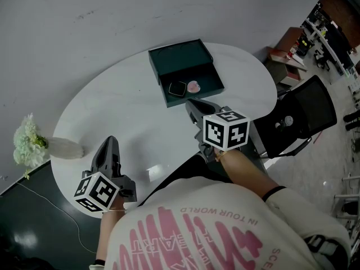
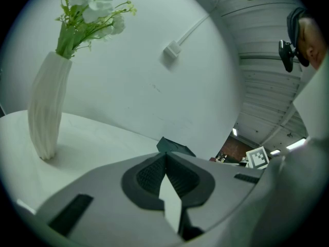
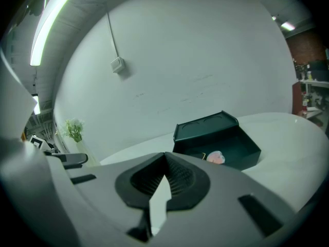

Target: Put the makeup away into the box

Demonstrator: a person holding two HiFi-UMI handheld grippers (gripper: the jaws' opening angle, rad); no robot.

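Note:
A dark green box [image 1: 209, 66] lies open at the far side of the white table, its lid [image 1: 180, 55] folded back. Inside lie a black square compact [image 1: 177, 88] and a pink heart-shaped case [image 1: 193, 86]. My right gripper [image 1: 191, 104] hovers just in front of the box, shut and empty. In the right gripper view the box [image 3: 247, 147] and the pink case [image 3: 216, 158] show beyond the right gripper [image 3: 165, 156]. My left gripper [image 1: 111, 141] is low at the table's near left, shut with nothing in it. In the left gripper view the box [image 2: 175, 147] sits just past the left gripper [image 2: 165, 154].
A white ribbed vase [image 1: 64, 148] with pale flowers [image 1: 25, 142] stands at the table's left edge; in the left gripper view the vase [image 2: 47, 107] is at the left. A black chair [image 1: 304, 114] stands right of the table. A grey wall runs behind the table.

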